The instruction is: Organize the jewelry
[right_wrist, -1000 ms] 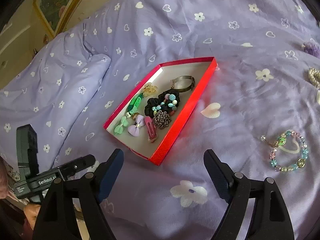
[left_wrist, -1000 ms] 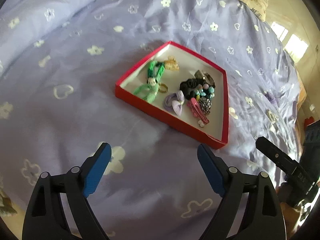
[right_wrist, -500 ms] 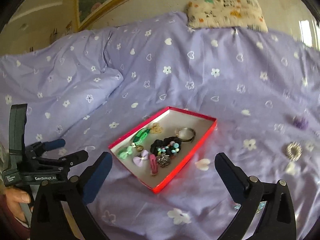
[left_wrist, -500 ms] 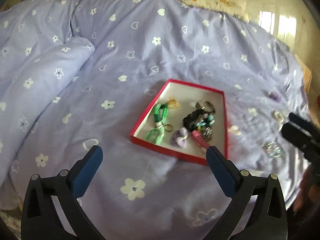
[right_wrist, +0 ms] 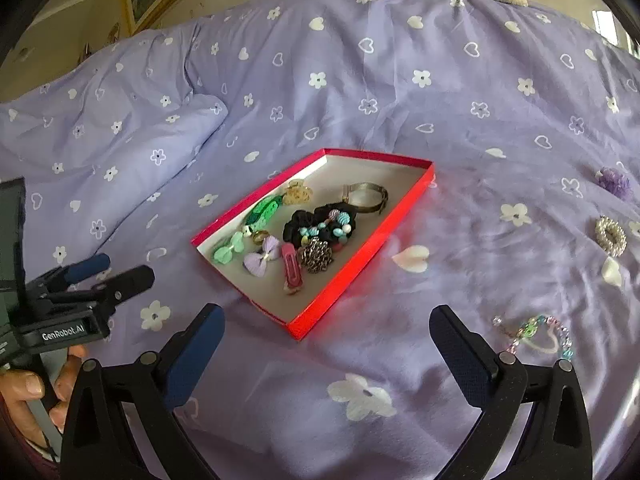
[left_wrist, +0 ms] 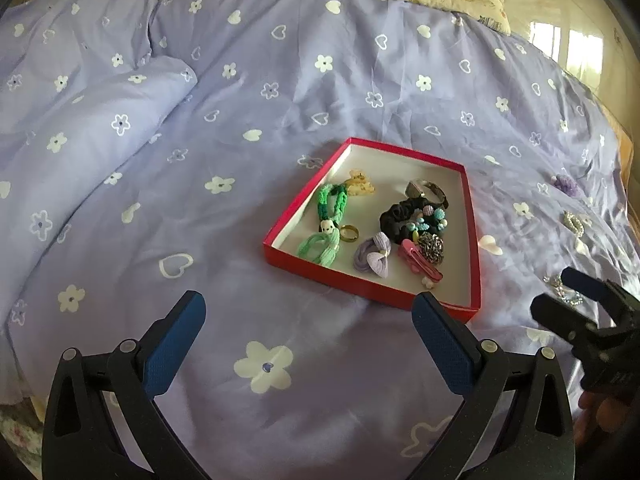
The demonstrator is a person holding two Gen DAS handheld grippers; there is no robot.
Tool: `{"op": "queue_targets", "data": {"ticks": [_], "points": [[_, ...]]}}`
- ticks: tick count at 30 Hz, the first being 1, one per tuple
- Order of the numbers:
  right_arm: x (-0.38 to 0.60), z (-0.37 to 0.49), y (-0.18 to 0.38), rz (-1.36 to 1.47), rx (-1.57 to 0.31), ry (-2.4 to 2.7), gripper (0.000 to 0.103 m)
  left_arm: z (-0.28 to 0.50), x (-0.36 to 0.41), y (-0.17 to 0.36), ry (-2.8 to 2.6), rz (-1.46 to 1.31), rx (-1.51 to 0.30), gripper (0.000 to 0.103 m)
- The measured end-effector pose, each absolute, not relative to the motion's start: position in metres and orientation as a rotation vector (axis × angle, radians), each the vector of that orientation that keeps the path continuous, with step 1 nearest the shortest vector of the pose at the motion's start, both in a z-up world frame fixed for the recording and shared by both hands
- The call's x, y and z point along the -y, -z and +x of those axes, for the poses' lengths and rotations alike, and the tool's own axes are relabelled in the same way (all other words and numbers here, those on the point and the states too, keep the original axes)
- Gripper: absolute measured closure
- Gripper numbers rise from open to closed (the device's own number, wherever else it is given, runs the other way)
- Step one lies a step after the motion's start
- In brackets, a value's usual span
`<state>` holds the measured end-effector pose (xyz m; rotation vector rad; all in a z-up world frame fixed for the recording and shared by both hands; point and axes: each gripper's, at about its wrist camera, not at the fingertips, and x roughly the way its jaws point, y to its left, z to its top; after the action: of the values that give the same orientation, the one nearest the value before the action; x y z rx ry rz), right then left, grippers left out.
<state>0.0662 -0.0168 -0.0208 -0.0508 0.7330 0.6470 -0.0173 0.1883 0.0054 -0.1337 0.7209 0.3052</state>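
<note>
Red box [right_wrist: 362, 268] already holds most pieces. Right of box, on bedspread [right_wrist: 480, 100]: beaded bracelet [right_wrist: 536, 334], pearl ring [right_wrist: 610, 234], purple flower [right_wrist: 614, 182] left. Left gripper [left_wrist: 308, 334] and right gripper [right_wrist: 326, 346] wide open, empty.

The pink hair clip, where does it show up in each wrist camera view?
Left wrist: the pink clip lies in the red box, near its front right corner, right of the purple bow.
Right wrist: the clip is just left of centre, in the box's near end.
Shared landmark: the purple bow, just left of the clip in both views.
</note>
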Motion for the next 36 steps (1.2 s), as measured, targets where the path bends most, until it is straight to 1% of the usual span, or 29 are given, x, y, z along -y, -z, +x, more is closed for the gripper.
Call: {"op": "queue_targets", "data": {"ticks": [10, 36], "points": [[0.011, 0.063, 0.031, -0.064, -0.758, -0.656, 0.000, -0.018, -0.181, 0.004, -0.277, -0.139, -0.725, 0.000], [0.016, 0.068, 0.032, -0.033, -0.777, -0.647, 0.000, -0.018, -0.179, 0.007, -0.270, -0.126, -0.742, 0.000]]}}
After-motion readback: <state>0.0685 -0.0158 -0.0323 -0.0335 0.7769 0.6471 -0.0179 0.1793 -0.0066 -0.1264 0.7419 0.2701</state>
